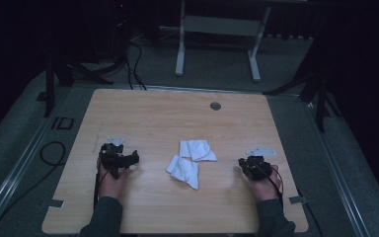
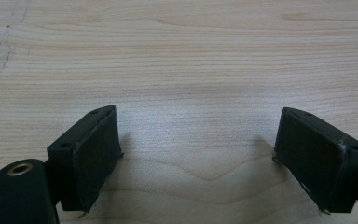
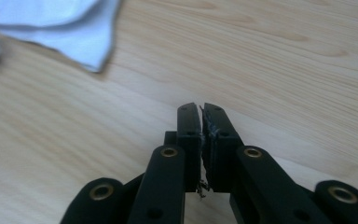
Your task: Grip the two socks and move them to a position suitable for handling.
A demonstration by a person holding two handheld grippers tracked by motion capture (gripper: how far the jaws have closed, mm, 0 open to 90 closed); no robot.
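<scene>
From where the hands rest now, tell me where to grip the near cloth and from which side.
Take the near cloth at its left corner, coming from the left with the left tongs, which are open over bare table. The cloth lies crumpled, so its raised folds there probably give the jaws something to pinch. Its far right edge meets the other cloth, so a grab there may catch both.

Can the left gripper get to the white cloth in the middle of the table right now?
Probably yes. The left gripper is open, and only bare table lies between it and the white cloth, which rests free and untouched.
</scene>
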